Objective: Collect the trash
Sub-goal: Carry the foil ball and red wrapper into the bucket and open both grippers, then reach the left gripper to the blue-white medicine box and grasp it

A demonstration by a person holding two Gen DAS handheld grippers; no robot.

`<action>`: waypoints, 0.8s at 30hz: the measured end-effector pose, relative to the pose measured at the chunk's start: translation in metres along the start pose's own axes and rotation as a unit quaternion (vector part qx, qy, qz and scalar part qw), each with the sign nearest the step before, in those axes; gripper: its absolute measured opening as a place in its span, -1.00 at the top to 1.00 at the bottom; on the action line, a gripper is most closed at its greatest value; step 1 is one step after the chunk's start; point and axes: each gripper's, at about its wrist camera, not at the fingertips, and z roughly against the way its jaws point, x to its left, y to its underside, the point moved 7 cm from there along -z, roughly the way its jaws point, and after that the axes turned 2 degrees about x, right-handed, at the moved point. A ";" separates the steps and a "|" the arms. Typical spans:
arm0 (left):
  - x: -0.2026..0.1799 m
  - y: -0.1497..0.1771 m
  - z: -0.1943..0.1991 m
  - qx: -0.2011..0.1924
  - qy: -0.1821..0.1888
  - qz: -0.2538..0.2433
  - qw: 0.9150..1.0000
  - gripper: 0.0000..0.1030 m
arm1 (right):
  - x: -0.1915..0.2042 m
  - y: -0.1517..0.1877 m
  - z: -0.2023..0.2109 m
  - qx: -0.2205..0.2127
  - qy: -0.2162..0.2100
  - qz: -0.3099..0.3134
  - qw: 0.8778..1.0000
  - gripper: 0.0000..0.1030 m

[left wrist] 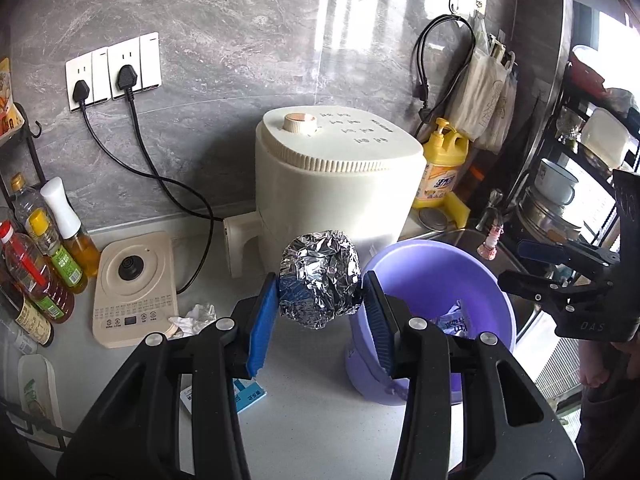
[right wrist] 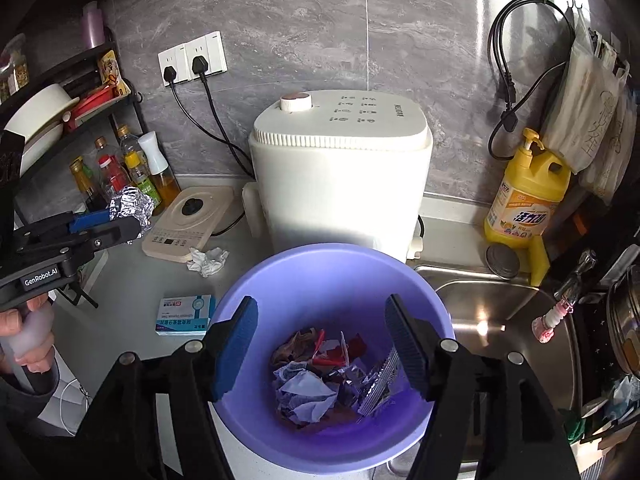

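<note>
My left gripper [left wrist: 320, 308] is shut on a crumpled foil ball [left wrist: 320, 280] and holds it above the counter, left of the purple trash bin [left wrist: 492, 288]. From the right wrist view the foil ball [right wrist: 130, 204] and the left gripper [right wrist: 120, 224] show at far left. My right gripper [right wrist: 322, 344] is open and empty, hovering over the purple bin [right wrist: 280, 280], which holds several scraps of paper and wrappers [right wrist: 320, 376]. A crumpled white tissue [right wrist: 208, 260] and a small blue-white box [right wrist: 184, 314] lie on the counter left of the bin.
A white appliance [right wrist: 340, 184] stands behind the bin. A beige induction plate [right wrist: 188, 220] and oil bottles [right wrist: 132, 168] are at left. A yellow detergent bottle [right wrist: 526, 196] and steel sink [right wrist: 500, 320] are at right. Cables hang on the wall.
</note>
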 end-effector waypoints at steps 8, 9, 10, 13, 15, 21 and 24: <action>-0.048 -0.007 -0.022 0.009 0.040 -0.033 0.999 0.17 | -0.039 0.012 0.029 -0.025 0.011 -0.047 0.999 -0.32; -0.053 -0.007 -0.026 0.012 0.044 -0.035 0.998 0.16 | -0.043 0.015 0.032 -0.026 0.015 -0.052 0.998 -0.32; -0.057 -0.006 -0.029 0.015 0.048 -0.037 0.998 0.16 | -0.047 0.018 0.034 -0.027 0.018 -0.057 0.998 -0.32; -0.066 -0.004 -0.035 0.019 0.060 -0.044 0.997 0.10 | -0.059 0.027 0.039 -0.025 0.028 -0.071 0.997 -0.32; -0.069 -0.003 -0.034 0.014 0.069 -0.046 0.996 -0.37 | -0.063 0.032 0.040 -0.023 0.032 -0.076 0.996 -0.32; -0.057 0.000 -0.025 0.006 0.073 -0.041 0.997 -0.65 | -0.071 0.042 0.043 -0.017 0.044 -0.087 0.995 -0.32; -0.041 0.003 -0.019 0.005 0.067 -0.033 0.997 -0.76 | -0.070 0.041 0.043 -0.017 0.047 -0.091 0.995 -0.32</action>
